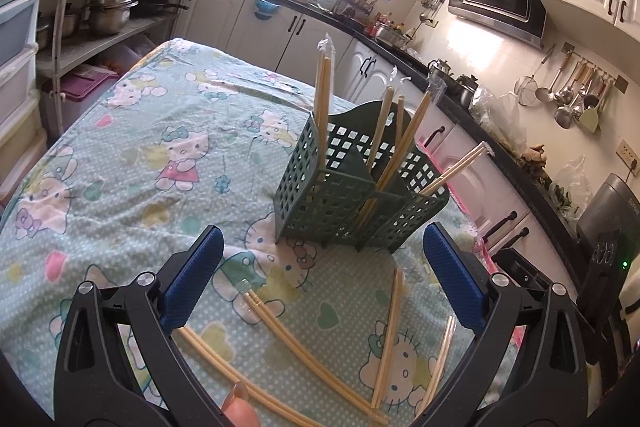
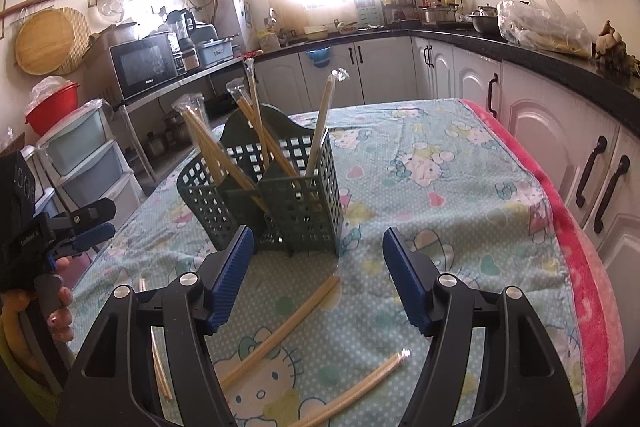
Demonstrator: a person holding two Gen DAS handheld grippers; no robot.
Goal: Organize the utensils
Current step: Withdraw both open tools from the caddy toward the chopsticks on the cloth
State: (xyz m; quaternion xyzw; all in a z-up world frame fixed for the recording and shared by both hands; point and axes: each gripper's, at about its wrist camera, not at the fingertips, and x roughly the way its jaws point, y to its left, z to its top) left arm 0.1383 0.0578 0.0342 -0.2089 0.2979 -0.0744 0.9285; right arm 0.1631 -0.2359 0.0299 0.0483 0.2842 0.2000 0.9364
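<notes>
A dark green perforated utensil basket (image 1: 352, 203) stands on the Hello Kitty tablecloth (image 1: 132, 155) and holds several plastic-wrapped chopstick pairs (image 1: 324, 95) upright or leaning. More wrapped pairs (image 1: 390, 331) lie flat on the cloth in front of it. My left gripper (image 1: 322, 259) is open and empty, just short of the basket and above the loose pairs. In the right wrist view the basket (image 2: 280, 199) stands ahead of my right gripper (image 2: 318, 259), which is open and empty above loose pairs (image 2: 280, 331). The left gripper (image 2: 86, 227) shows at the left edge there.
Kitchen cabinets and a dark counter (image 1: 500, 163) run close along the table's right side. A metal shelf with pots (image 1: 108, 11) and plastic drawers (image 1: 16, 39) stand to the left. A pink blanket edge (image 2: 576, 267) marks the table's right rim.
</notes>
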